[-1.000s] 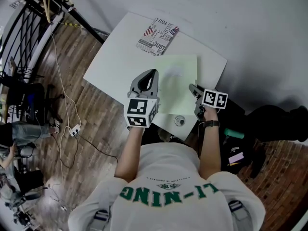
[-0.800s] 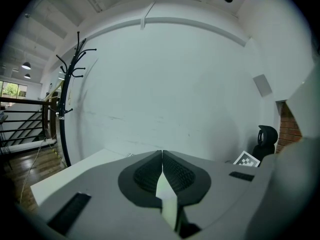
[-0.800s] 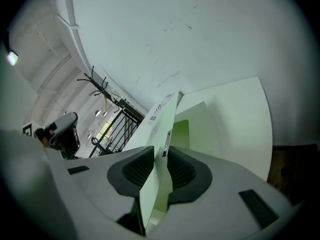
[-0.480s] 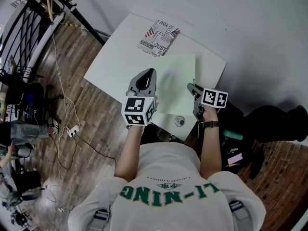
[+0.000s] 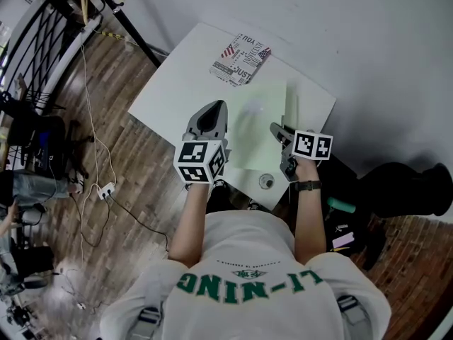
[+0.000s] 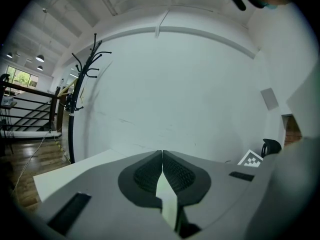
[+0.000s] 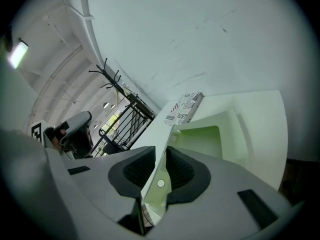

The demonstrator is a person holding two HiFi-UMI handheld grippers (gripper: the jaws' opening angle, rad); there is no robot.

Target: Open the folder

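A grey wall (image 5: 340, 34) and a wooden floor (image 5: 134, 204) meet behind a white desk (image 5: 177, 94) that stands cornerwise to the person (image 5: 244, 275). The person wears a white shirt with green print and holds 1 tool in each hand. A black railing (image 5: 42, 41) runs along the floor's far left, with cables and a white power strip (image 5: 107, 189) lying loose below it.

The folder (image 5: 258, 129), pale green, lies flat on the near half of the desk between the 2 tools. Its right-hand cover edge is raised off the rest. In the right gripper view the inside of the folder (image 7: 210, 139) shows as an open pocket to the right of the lifted cover. Beyond the folder, near the desk's far edge, lies a booklet (image 5: 242, 64) printed with a flag and black lettering.

The left tool (image 5: 220, 105) hovers over the folder's left edge. In the left gripper view its jaws meet at the tips (image 6: 162, 153), and pale green shows in the gap just behind the pads. I cannot tell whether anything is pinched there.

The right tool (image 5: 274, 128) is clamped on the raised cover edge. The thin sheet passes edge-on between the 2 pads (image 7: 161, 156), and a small white stud sits on it.

A small round thing (image 5: 266, 182) sits on the desk's near corner, just beside the folder.
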